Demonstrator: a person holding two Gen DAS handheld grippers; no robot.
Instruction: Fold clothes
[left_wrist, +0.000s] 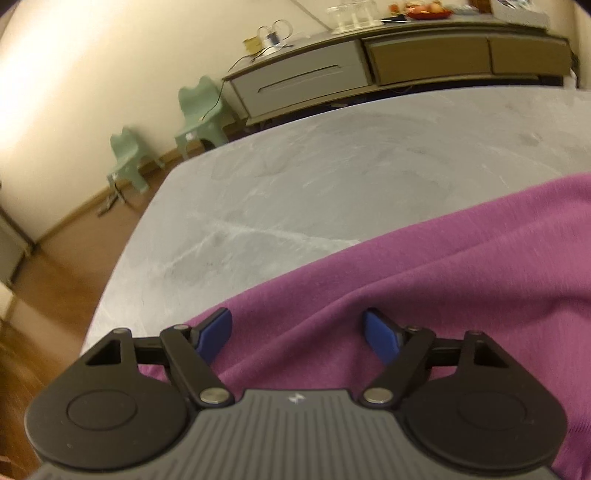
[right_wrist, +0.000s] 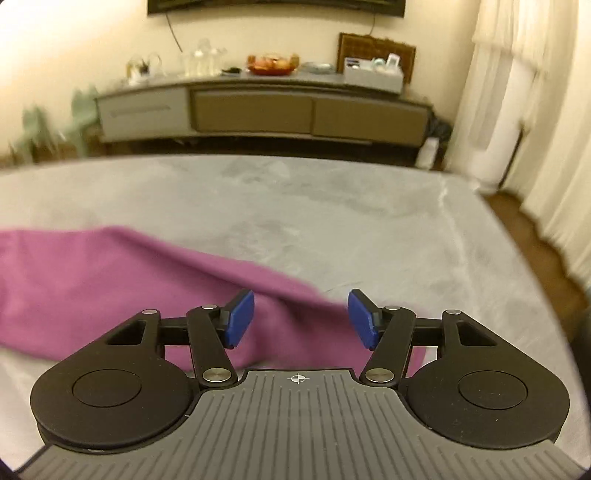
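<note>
A purple garment (left_wrist: 424, 280) lies on the grey bed surface (left_wrist: 295, 177). My left gripper (left_wrist: 297, 334) is open, its blue pads (left_wrist: 216, 334) spread just above the garment's left part near the bed's left edge. In the right wrist view the same purple garment (right_wrist: 110, 280) stretches from the left to beneath my right gripper (right_wrist: 301, 319). That gripper is open, with its blue pads (right_wrist: 242, 317) on either side of the garment's right end. Neither gripper holds cloth.
The grey bed (right_wrist: 332, 221) extends ahead of both grippers. A long low cabinet (right_wrist: 258, 107) with bowls and jars stands against the far wall. Two green child chairs (left_wrist: 199, 110) stand on the wooden floor to the left. Curtains (right_wrist: 535, 110) hang at the right.
</note>
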